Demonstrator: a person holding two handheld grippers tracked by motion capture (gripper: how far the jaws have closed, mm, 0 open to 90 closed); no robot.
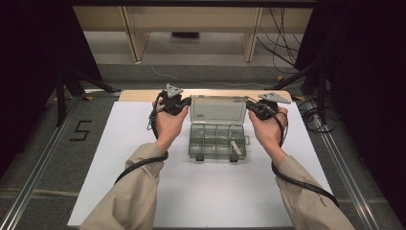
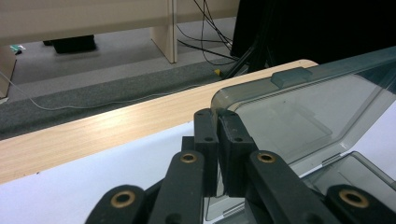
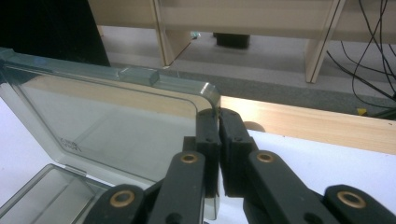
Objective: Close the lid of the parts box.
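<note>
A clear plastic compartment box (image 1: 218, 141) sits in the middle of the white tabletop (image 1: 143, 191), its hinged lid (image 1: 218, 109) standing up at the far side. The person holds that lid by both of its upper corners, one gripper to each, and I take it that the pairing is there to keep the lid square while it swings on the hinge; a single grip at one corner would likely twist so thin a panel.

The left gripper (image 2: 217, 116) has its jaws drawn almost together on the lid's left edge, just under the rounded top corner, with the clear rim pinched between them. The right gripper (image 3: 218, 114) does the same on the opposite corner: narrow jaws, the lid's curved edge clamped in the slit between them. In both gripper views the lid spreads away from the jaws toward the box's middle, with a small latch tab (image 2: 290, 77) on its top rim.

The tray part lies below and nearer the person, between the two hands. One compartment near the front right holds a small pale piece (image 1: 234, 146); what it is I cannot tell
</note>
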